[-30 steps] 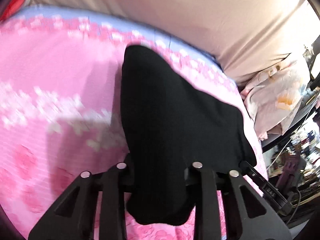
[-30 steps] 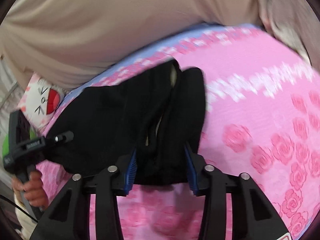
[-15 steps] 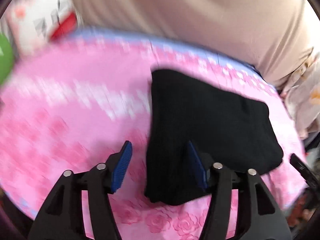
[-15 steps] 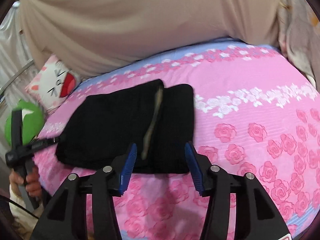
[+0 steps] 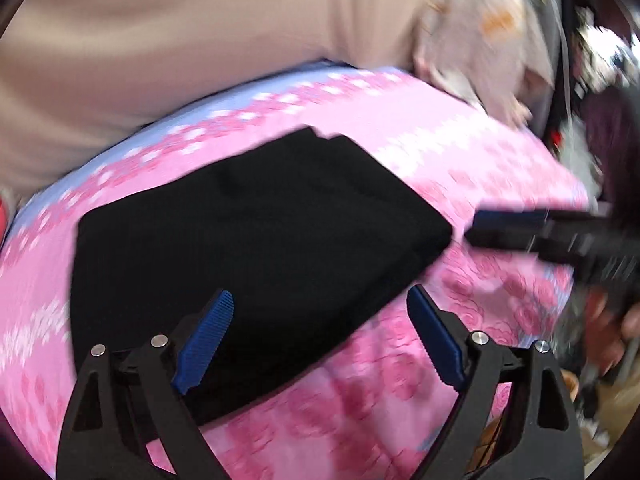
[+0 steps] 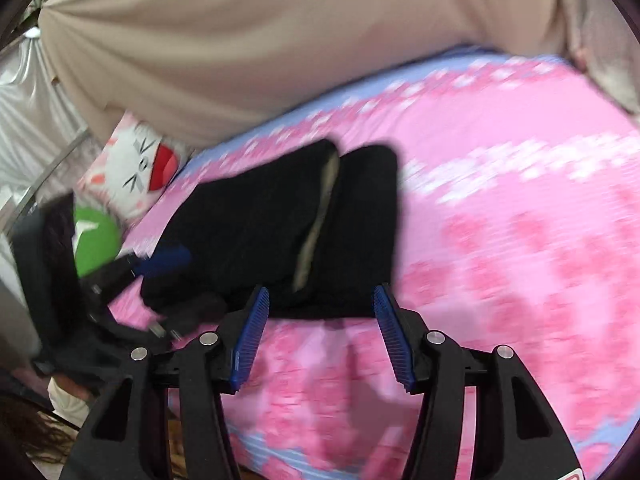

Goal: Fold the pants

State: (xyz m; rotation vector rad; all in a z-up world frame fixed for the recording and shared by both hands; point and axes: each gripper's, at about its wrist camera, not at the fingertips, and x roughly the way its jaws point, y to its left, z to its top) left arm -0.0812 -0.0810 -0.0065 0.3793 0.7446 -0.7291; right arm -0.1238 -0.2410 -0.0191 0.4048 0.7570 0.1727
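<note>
The black pants (image 5: 248,240) lie folded into a compact, roughly 4-sided bundle on a bed covered by a pink sheet (image 5: 472,152) printed with roses and edged with a pale blue band. From the right wrist view the bundle shows 2 layers side by side with a strip of pale lining (image 6: 316,224) running between them, and its near edge lies just ahead of the right tool (image 6: 320,334). That tool's jaws have just been opening and now stand partly apart, blue ribbed pads (image 6: 250,344) facing each other over bare sheet, with nothing pressed between them. The left tool (image 5: 320,344) hangs over the near corner of the pants; its jaws have just been opening too and now stand wide, the left pad over the black cloth and the right pad over pink sheet, neither gripping anything. In the left wrist view the right tool appears at the far right as a blurred dark bar with a blue tip, close to the pants' right corner, though the blur makes it hard to say whether it touches the cloth. Behind the bed hangs a beige curtain (image 6: 280,40). At the head of the bed rest a white cat-face pillow (image 6: 136,168) and a green ball-like toy (image 6: 94,240) beside it. No box, basket or other container is in view.
</note>
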